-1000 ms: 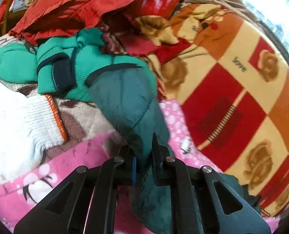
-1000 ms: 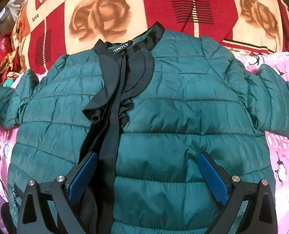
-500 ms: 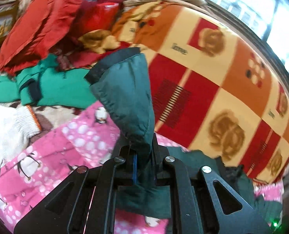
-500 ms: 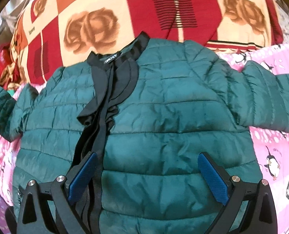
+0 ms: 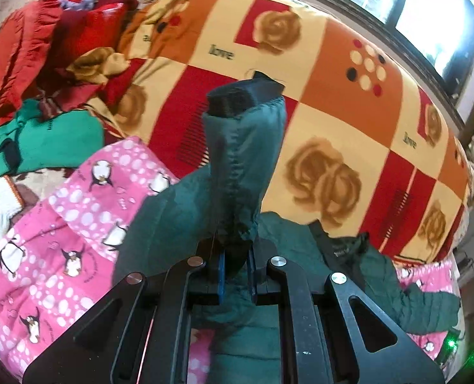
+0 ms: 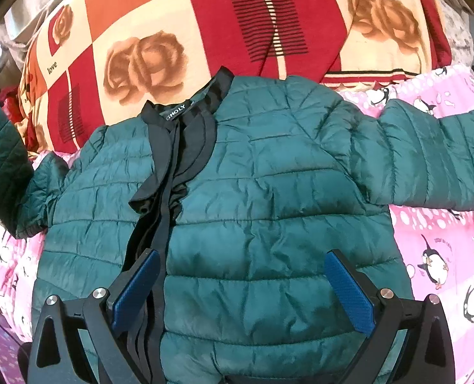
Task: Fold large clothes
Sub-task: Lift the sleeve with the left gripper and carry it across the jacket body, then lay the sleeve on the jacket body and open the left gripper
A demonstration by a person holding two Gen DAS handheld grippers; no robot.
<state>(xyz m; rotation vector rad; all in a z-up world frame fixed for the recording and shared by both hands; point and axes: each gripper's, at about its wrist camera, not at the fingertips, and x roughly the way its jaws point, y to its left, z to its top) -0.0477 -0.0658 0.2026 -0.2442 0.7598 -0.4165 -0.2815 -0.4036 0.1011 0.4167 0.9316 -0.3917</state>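
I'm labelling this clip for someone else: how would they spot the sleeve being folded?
On the pink penguin blanket lies a teal puffer jacket. Its lifted sleeve, black-cuffed, is pinched in the left gripper; the other sleeve lies flat.

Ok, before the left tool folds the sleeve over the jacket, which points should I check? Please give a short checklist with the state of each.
1. Left tool is shut on the dark green quilted sleeve: ok.
2. Sleeve is lifted off the pink penguin-print blanket: ok.
3. Dark green quilted jacket body lies flat, front up: ok.
4. Right tool is open, holding nothing, above the lower jacket: ok.
5. Other sleeve lies spread out to the side: ok.
6. Black collar and front trim lie neat: not ok, bunched.
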